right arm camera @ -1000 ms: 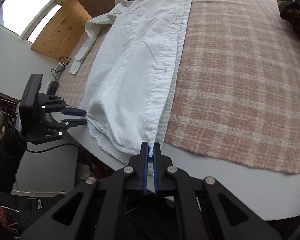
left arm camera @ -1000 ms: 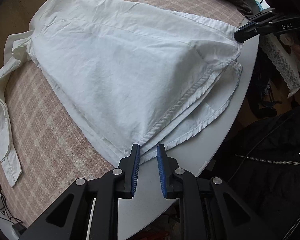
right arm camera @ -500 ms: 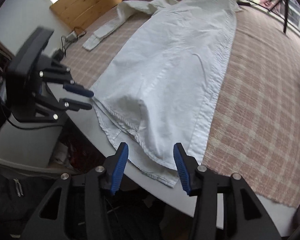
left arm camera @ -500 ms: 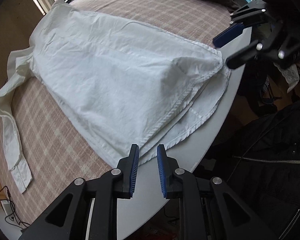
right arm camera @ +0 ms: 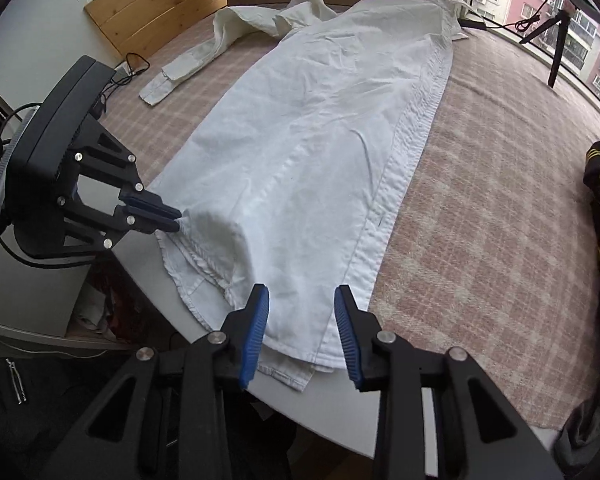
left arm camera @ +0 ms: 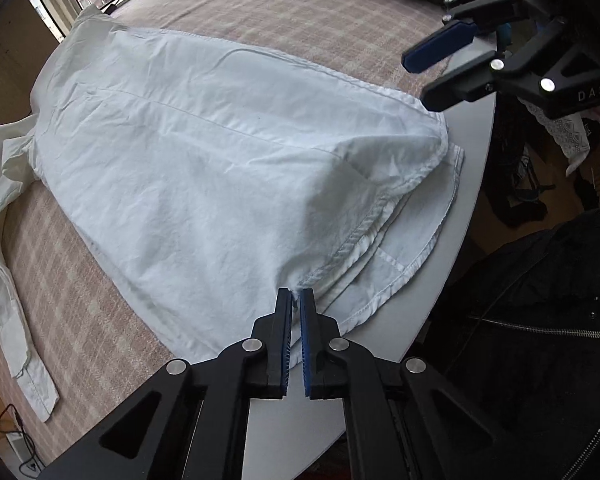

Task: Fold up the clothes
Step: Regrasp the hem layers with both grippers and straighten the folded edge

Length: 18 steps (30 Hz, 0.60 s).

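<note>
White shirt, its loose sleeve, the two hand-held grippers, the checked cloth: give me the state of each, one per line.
White shirt: lying lengthwise, hem layers at the table edge.
Sleeve: unfolded, stretched out to one side.
Left hand-held gripper: shut on the shirt's hem.
Right hand-held gripper: jaws closing, above the hem, not gripping.
Checked cloth: spread flat under the shirt.

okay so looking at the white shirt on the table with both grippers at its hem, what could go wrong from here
1. The left gripper pinches only a thin bit of the white shirt hem, so it may slip out when lifted.
2. The right gripper is closing above the hem and could catch just the top layer.
3. The hem hangs near the table edge; a tug might drag it off.
</note>
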### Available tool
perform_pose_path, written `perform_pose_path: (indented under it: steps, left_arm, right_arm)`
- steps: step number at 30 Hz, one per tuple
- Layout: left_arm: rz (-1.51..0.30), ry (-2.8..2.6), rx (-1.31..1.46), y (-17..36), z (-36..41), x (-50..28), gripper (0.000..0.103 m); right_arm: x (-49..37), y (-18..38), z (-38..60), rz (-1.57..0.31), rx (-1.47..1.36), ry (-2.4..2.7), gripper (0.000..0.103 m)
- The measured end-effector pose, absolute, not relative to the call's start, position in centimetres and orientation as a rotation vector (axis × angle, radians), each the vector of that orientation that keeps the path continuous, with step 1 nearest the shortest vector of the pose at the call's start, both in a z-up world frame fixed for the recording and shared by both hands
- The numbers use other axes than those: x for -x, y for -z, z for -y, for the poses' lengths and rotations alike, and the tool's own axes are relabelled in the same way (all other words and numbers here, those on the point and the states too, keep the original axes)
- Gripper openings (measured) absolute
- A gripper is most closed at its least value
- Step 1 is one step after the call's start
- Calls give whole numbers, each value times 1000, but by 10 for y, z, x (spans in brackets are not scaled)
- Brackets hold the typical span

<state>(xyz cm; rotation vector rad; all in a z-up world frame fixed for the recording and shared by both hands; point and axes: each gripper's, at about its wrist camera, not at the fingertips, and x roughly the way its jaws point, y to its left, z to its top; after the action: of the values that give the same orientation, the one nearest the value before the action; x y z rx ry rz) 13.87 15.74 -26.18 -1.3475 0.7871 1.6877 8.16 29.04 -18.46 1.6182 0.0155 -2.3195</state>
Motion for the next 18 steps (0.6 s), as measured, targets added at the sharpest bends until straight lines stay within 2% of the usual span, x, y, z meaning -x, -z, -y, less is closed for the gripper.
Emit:
perform_pose_path:
  steps: [5,10,11,12,14,18]
  left_arm:
    - [-759,-1689,1323,243,-156,-143,3]
    - [-740,-1715,1296,215,-138,-141,3]
    - [-746,-1722,1295,211,-138,-135,3]
    - [-749,-1727,1296,207,-147,-125,3]
    - [-752,-1735,1296,201,-148,-118,1]
    - [-762,-1741,1299,199,-143,-107,1]
  right_arm:
    - [-111,195,-275,-159,-1623,2273,45]
    - [-114,213,-261,-351,-1640,2266,45]
    - [-112,215,-260,-372,-1644,2267,42]
    - [-109,214,-264,-338,-1650,2262,28]
    - [-105,208,-274,-264,-1657,2258,10]
    - [-102,188,-292,-226,-1645,2314,10]
